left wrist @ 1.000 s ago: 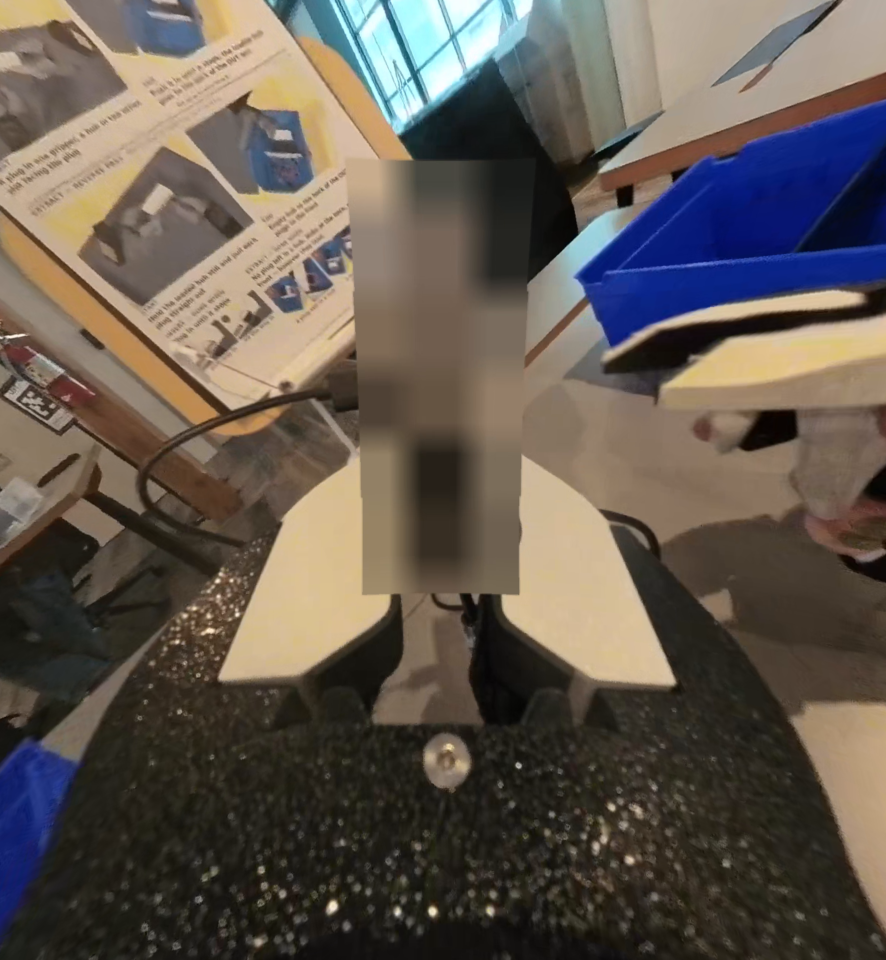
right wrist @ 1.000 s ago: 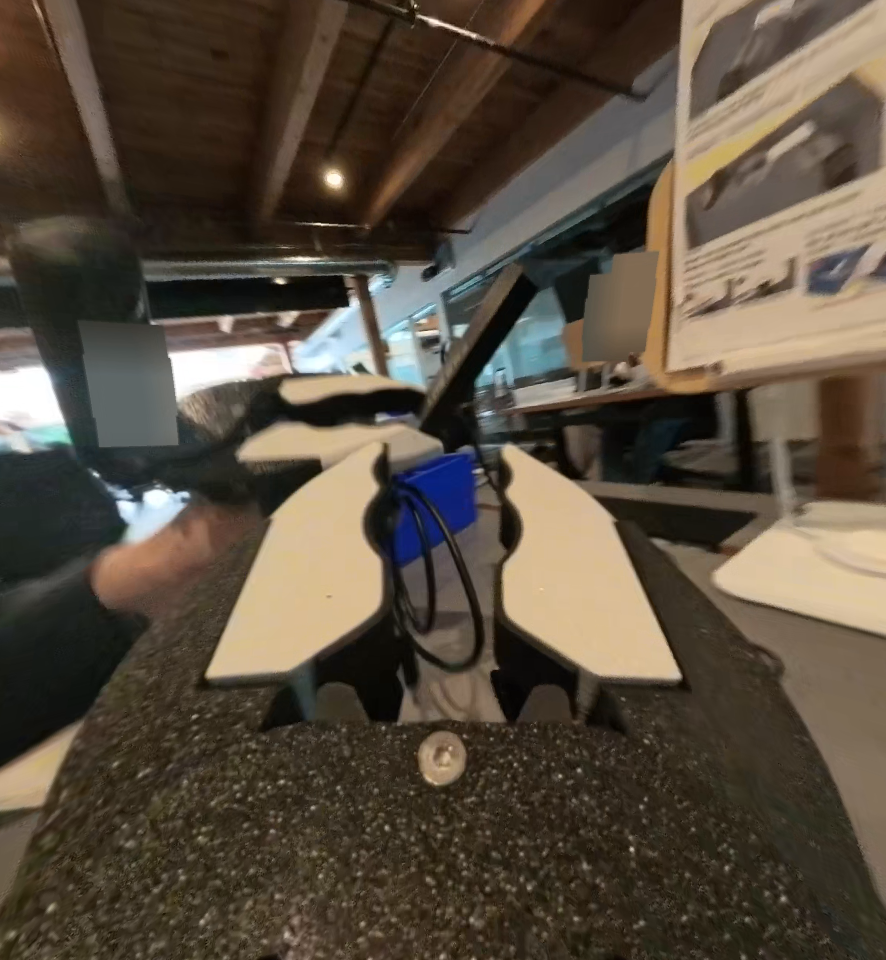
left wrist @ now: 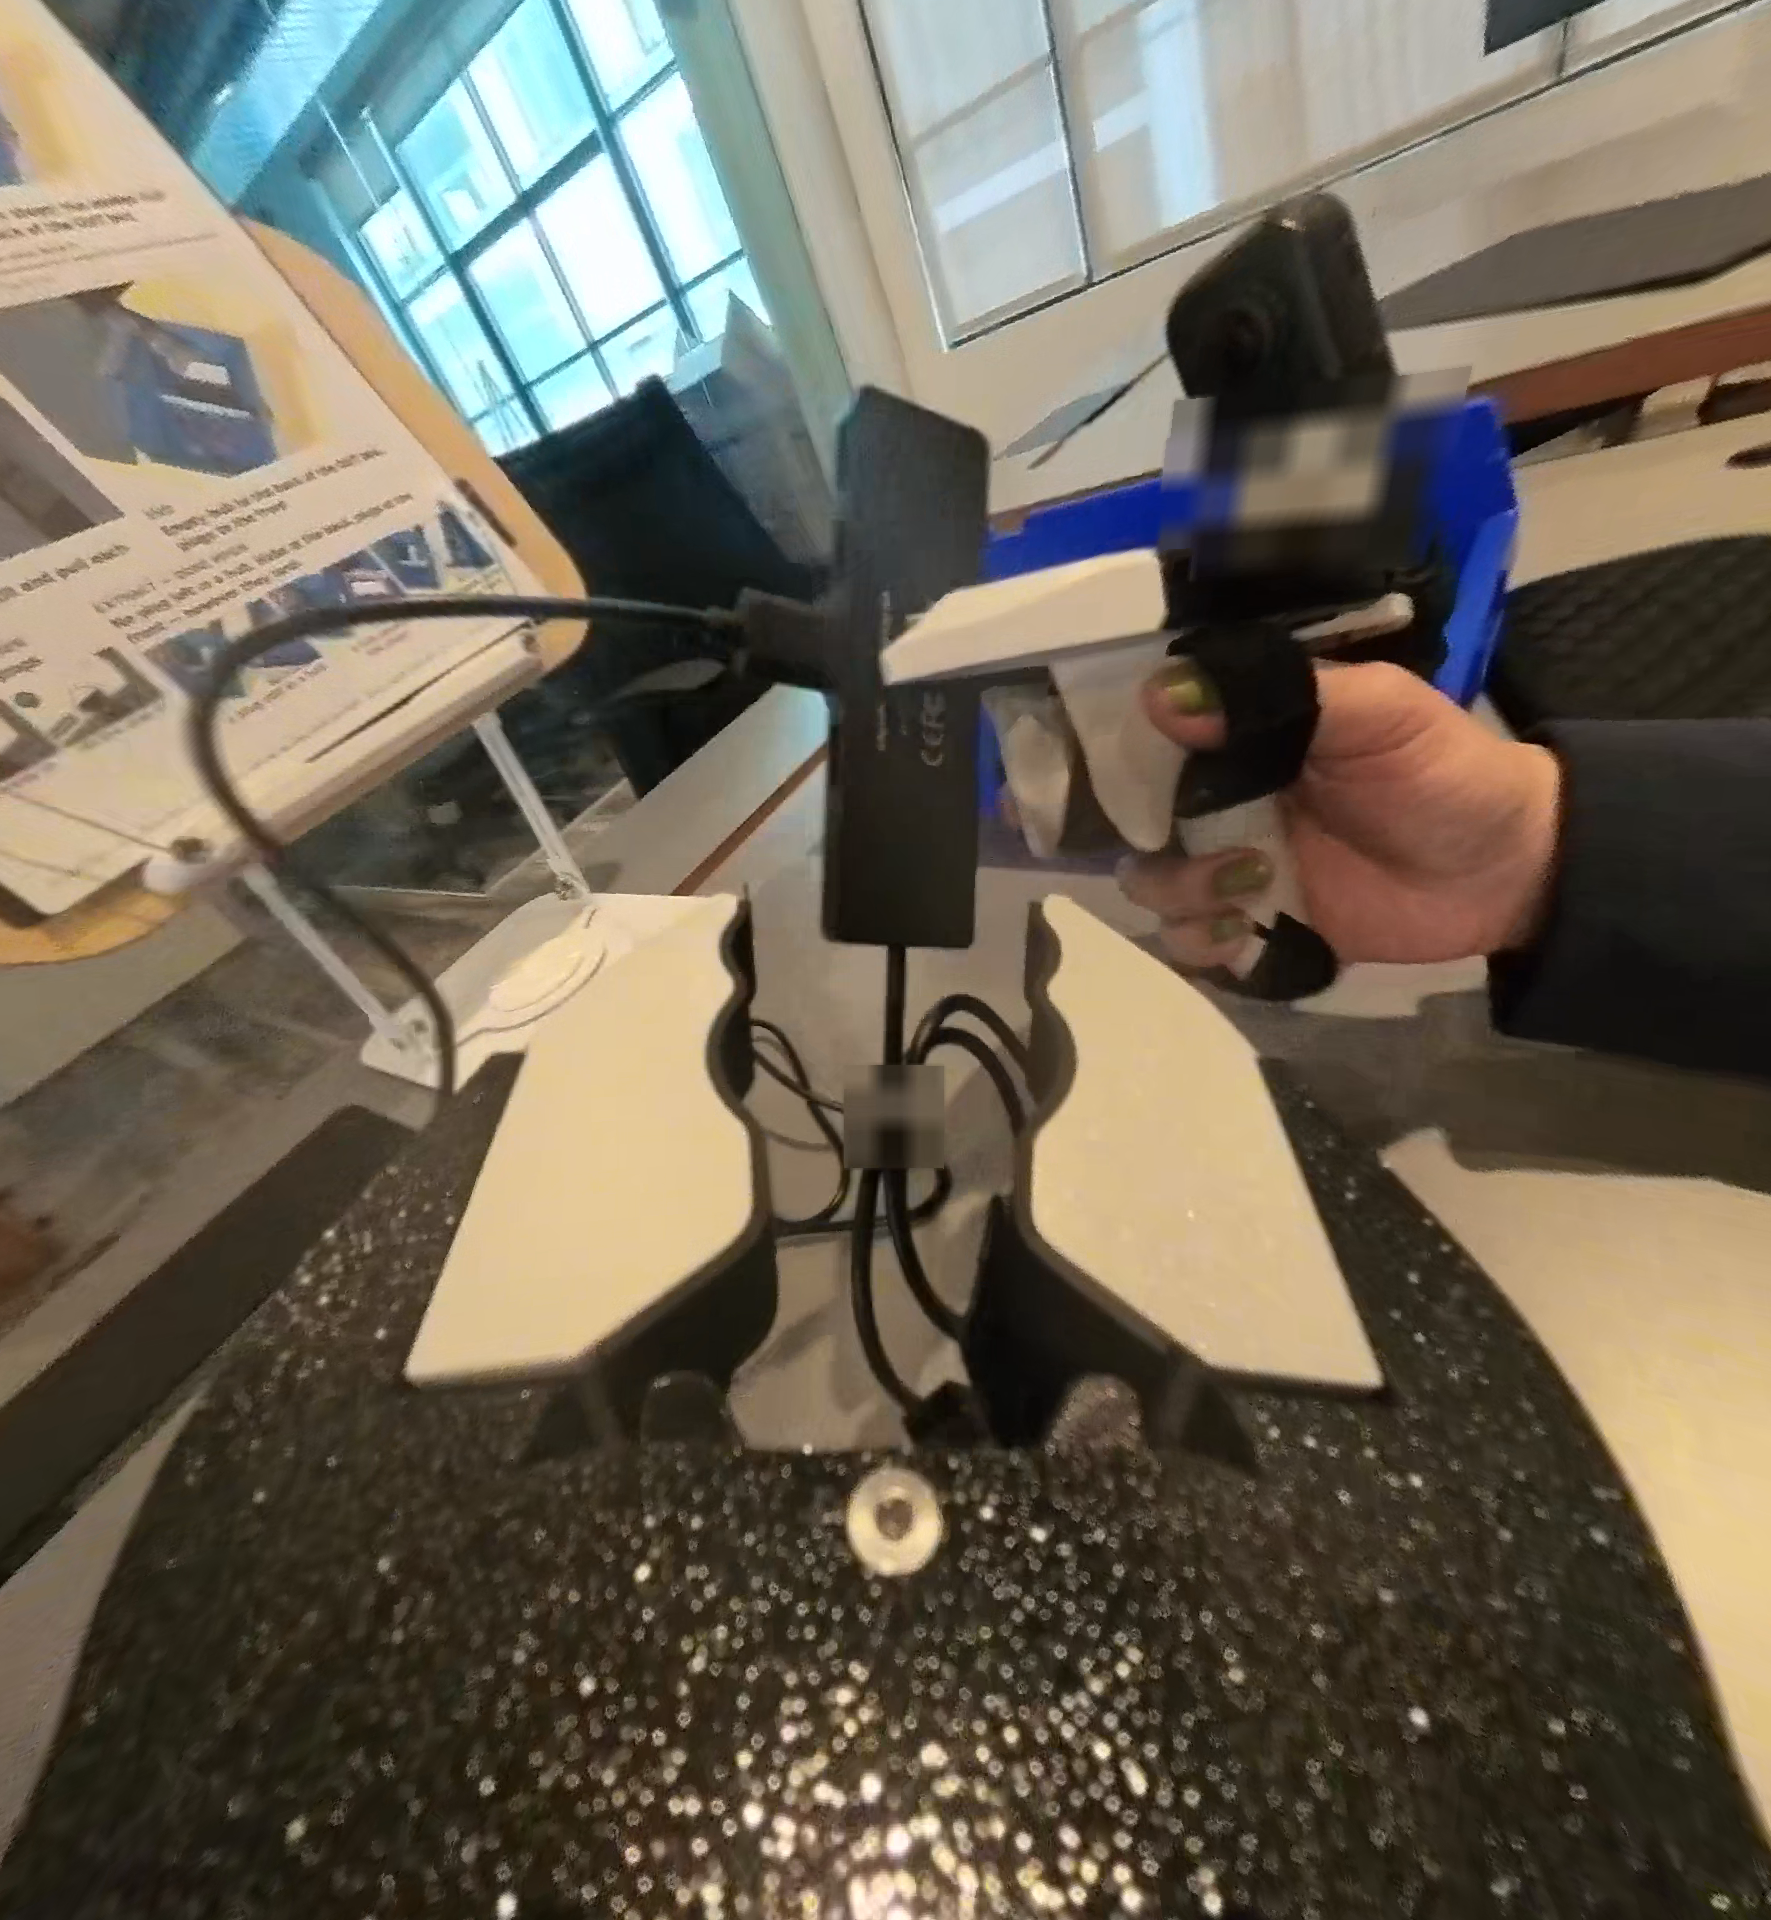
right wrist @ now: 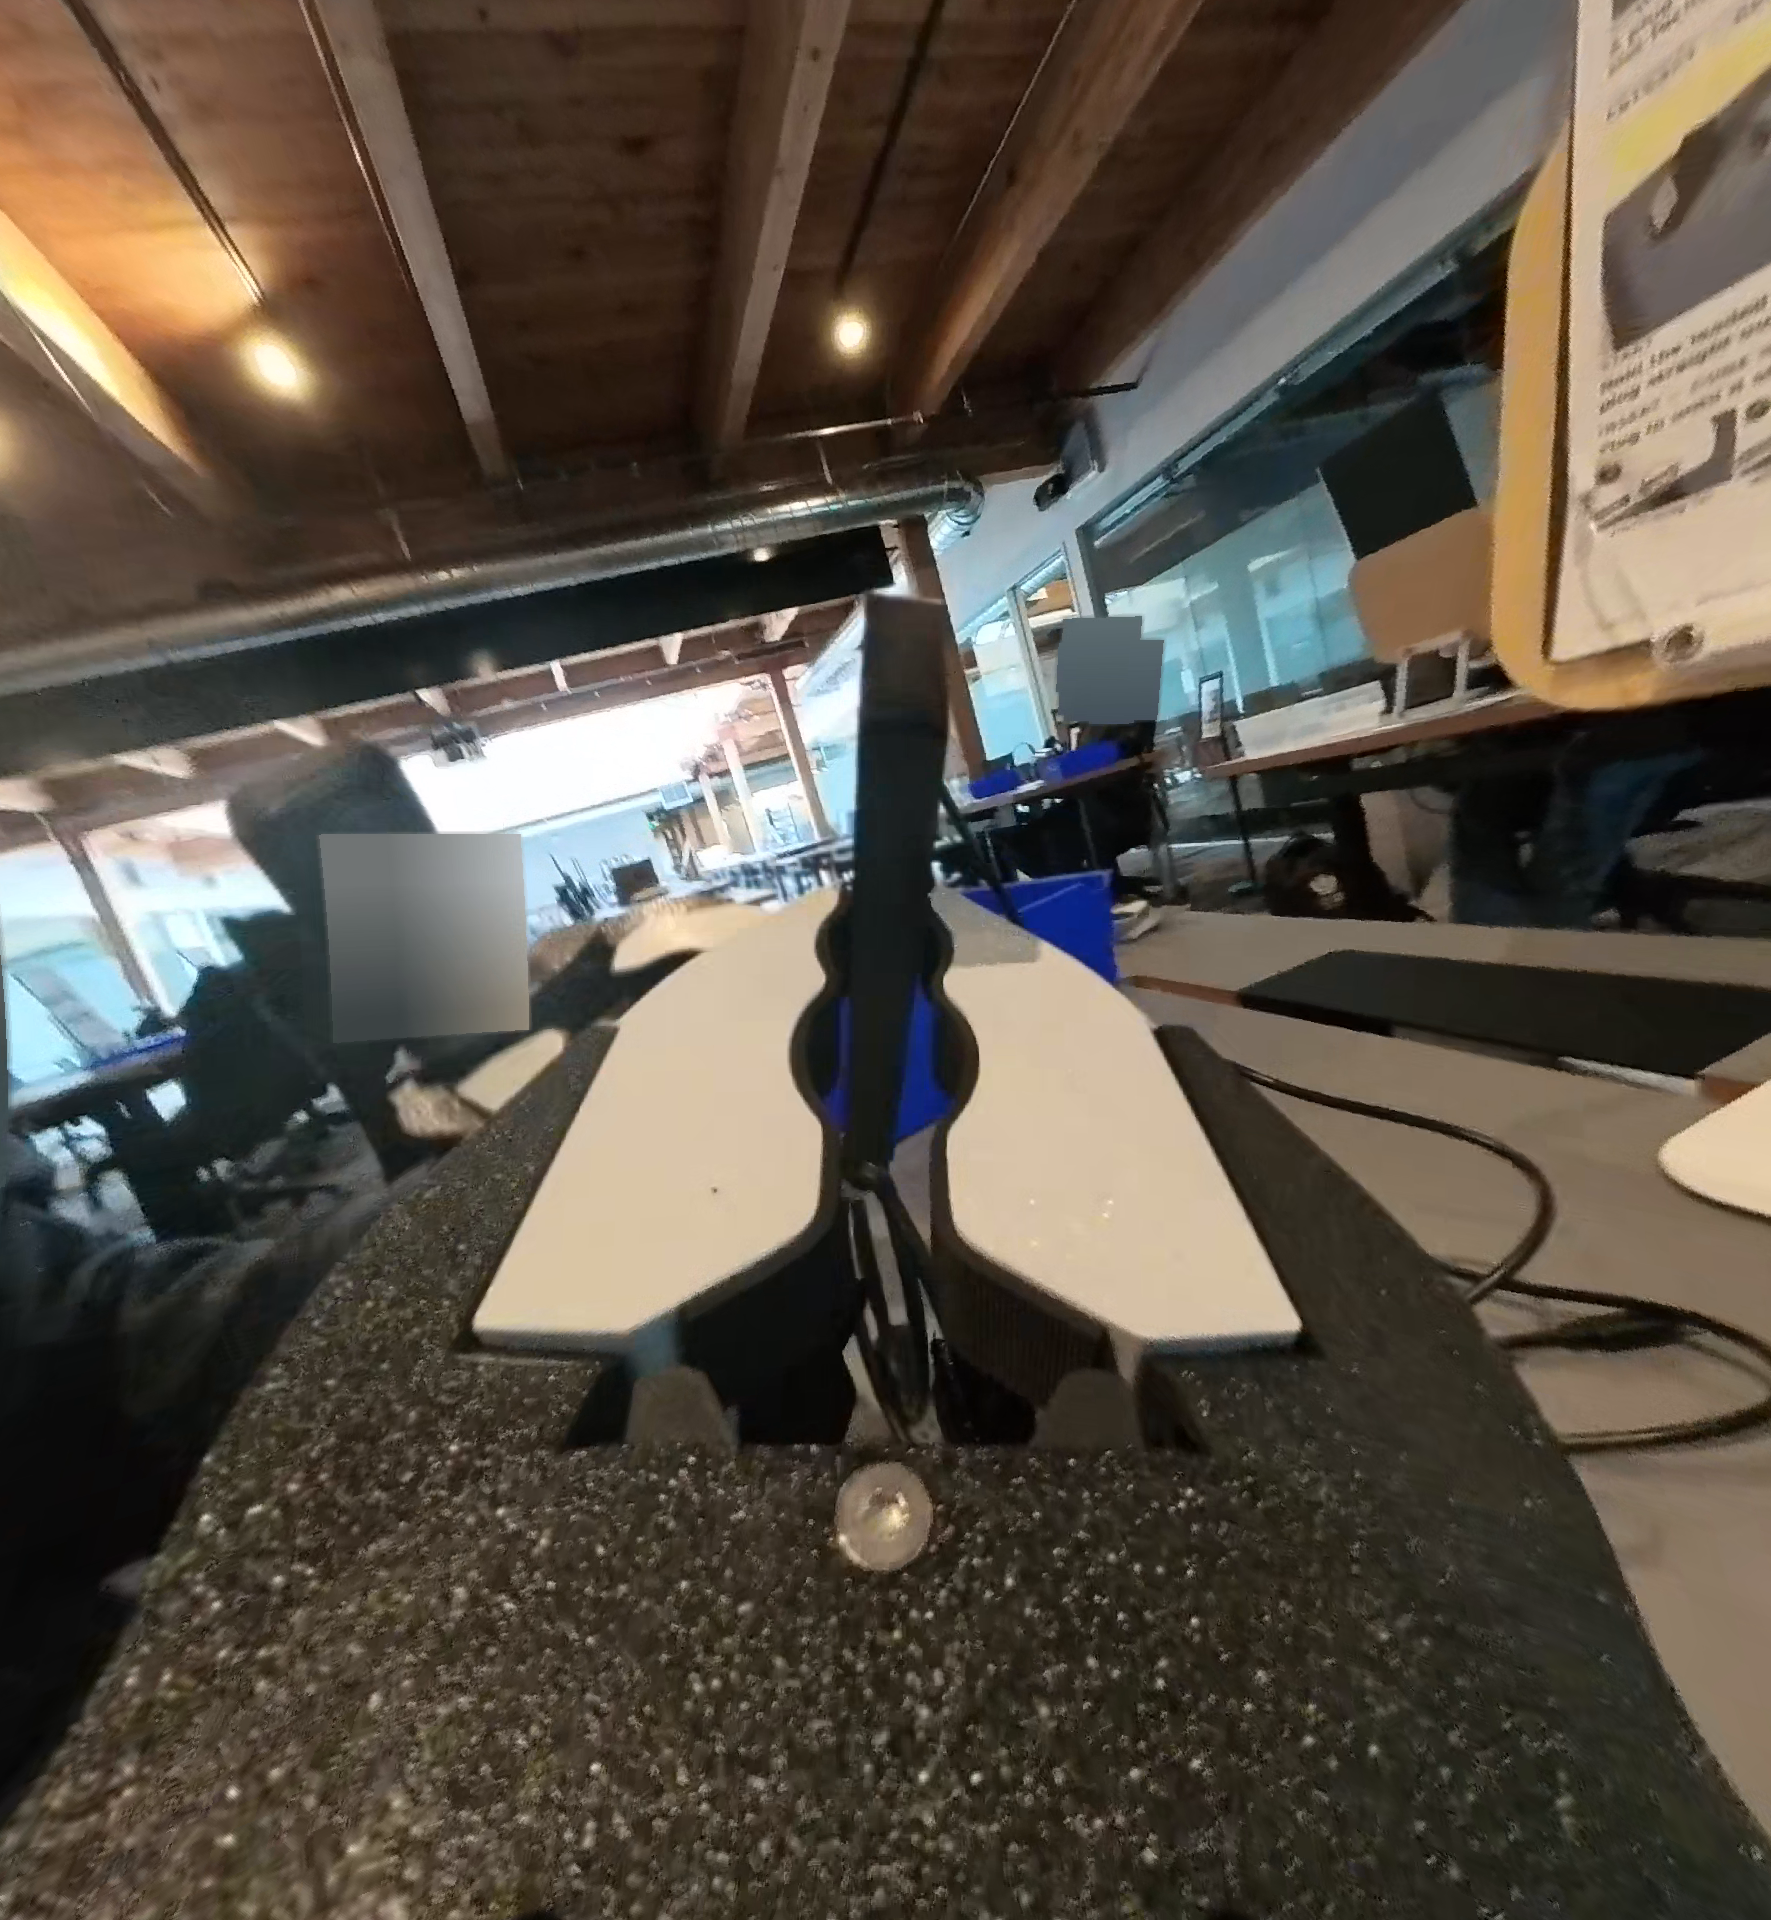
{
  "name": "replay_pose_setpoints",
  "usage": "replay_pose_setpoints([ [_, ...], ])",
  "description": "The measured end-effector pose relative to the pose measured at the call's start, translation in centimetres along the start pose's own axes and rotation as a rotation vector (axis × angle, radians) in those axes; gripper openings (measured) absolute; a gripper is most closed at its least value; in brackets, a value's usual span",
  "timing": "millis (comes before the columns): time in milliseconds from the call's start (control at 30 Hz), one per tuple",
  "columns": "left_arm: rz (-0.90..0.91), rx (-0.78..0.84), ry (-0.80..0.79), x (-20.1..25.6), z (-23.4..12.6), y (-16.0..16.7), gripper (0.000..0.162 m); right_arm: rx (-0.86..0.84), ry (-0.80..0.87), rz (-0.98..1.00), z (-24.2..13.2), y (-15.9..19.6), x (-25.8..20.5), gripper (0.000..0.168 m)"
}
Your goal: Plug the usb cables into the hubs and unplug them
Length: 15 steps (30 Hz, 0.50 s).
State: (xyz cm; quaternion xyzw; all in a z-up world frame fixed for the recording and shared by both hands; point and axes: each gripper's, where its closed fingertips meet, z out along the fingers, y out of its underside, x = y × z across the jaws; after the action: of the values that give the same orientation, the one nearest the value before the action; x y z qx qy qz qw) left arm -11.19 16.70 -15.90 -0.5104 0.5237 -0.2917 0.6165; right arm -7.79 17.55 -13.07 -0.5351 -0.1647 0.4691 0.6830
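- A black USB hub [left wrist: 902, 665] stands upright in mid-air, clamped edge-on between the white fingers of the right gripper [right wrist: 886, 997], which have closed onto its lower body.
- In the left wrist view, the right gripper [left wrist: 922, 649] reaches in from the right side, held by a hand [left wrist: 1380, 821] in a dark sleeve, with its fingers meeting the hub about halfway up.
- The left gripper [left wrist: 891, 925] sits just below the hub with its white fingers spread wide apart and nothing between them; the hub's bottom edge hangs just above and beyond their tips.
- A black USB cable [left wrist: 320, 727] is plugged into the hub's side, on the far side from the right gripper; it runs out to the left of the left gripper and loops downward.
- The hub's own thin lead [left wrist: 896, 1039] drops from its bottom edge into a tangle of black wire between the left gripper's open fingers.
- A blue bin [left wrist: 1473, 540] sits behind the right gripper.
- An instruction board [left wrist: 164, 540] on a clear stand leans ahead and to the left of the left gripper.
- More black cable [right wrist: 1587, 1340] lies looped on the grey table [right wrist: 1691, 1558], to the right of the right gripper.
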Motion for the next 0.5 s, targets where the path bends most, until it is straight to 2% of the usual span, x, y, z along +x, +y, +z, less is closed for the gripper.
replay_pose_setpoints([
  [133, -0.052, 0.037, 0.014, -1.2, -1.9, -2.4, 0.055, -0.074, -0.037, -0.097, -0.2, 0.1, -0.9, 0.011],
  [200, 0.011, 0.044, 0.032, -1.3, -2.8, -4.0, 0.056, -0.143, -0.065, -0.166, 0.1, 0.7, -1.9, 0.011],
  [267, 0.115, -0.014, 0.048, -1.3, -3.0, -4.8, 0.056, -0.202, -0.098, -0.239, 0.5, 1.4, -3.0, 0.011],
  [367, 0.240, -0.174, 0.090, -1.2, -2.7, -4.2, 0.041, -0.248, -0.160, -0.243, 0.9, 2.2, -4.4, 0.011],
  [500, 0.281, -0.314, 0.151, -0.9, -2.1, -2.5, 0.034, -0.300, -0.197, -0.175, 1.1, 3.2, -4.7, 0.011],
])
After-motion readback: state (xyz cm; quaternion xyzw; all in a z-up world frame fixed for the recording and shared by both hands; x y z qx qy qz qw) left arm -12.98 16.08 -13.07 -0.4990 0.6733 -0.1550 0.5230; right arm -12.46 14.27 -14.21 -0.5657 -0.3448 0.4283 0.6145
